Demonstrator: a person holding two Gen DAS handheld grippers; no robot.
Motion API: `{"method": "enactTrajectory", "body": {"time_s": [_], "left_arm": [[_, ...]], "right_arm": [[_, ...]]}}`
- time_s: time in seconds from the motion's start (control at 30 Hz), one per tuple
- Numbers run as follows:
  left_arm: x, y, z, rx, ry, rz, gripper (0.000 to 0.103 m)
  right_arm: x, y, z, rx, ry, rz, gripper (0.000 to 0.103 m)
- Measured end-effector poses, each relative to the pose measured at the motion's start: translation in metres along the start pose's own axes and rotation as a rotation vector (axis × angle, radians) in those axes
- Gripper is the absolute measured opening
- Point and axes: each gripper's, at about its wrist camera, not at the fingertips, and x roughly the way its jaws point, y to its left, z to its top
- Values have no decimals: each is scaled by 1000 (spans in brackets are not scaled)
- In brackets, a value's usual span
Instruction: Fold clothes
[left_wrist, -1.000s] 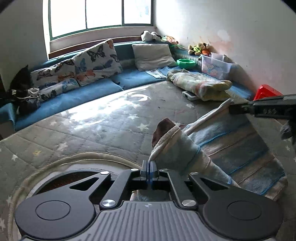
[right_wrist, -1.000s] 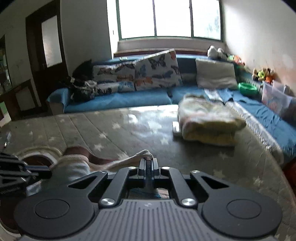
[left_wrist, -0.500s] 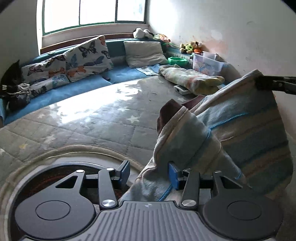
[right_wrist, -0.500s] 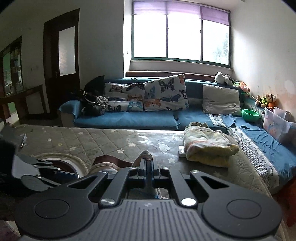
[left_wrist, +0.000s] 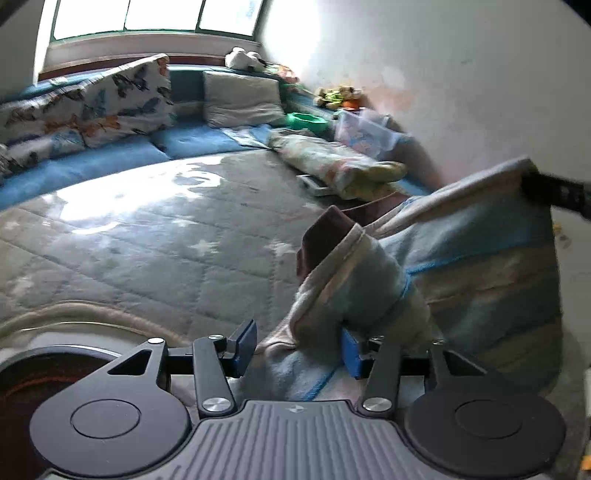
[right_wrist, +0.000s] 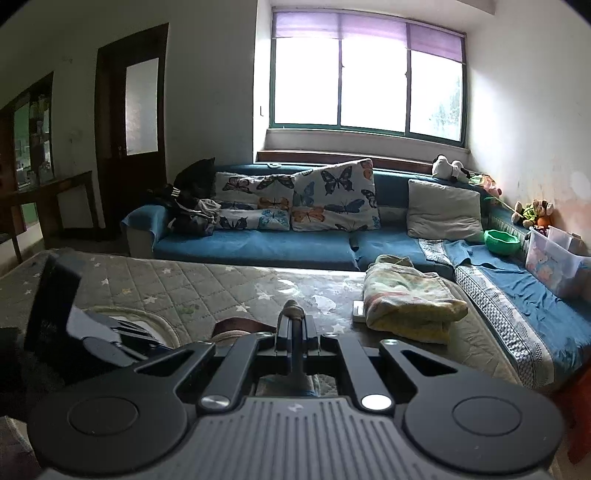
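Meanwhile, you hold one striped garment lifted above the star-quilted mat, its blue and tan bands hanging at the right of the left wrist view. Your left gripper stands open, its two blue pads spread apart, with a bunched fold of the garment lying between them and against the right pad. Your right gripper is clamped on the garment's upper edge, a small nub of cloth poking up past its closed fingers; in the left wrist view its dark tip pinches the top right corner of the fabric. A brown lining shows at the garment's collar. Far across the mat lies one folded blanket with a white remote-like object just beside it. Along the blue sofa you can count three butterfly cushions and one plain grey pillow. One green bowl and one clear storage box sit at the far right
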Motion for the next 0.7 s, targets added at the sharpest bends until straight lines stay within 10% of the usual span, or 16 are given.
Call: {"method": "enactTrajectory", "body": {"time_s": [0.13, 0.3, 0.7], "left_arm": [[5, -3, -1, -1, 1, -53, 42], [8, -10, -2, -1, -12, -45, 3], [-97, -3, 37, -20, -291, 235, 1]], "right_arm": [[-4, 0, -5, -16, 3, -9, 4], [-5, -8, -5, -8, 9, -34, 4], [-11, 11, 44, -30, -141, -40, 4]]}}
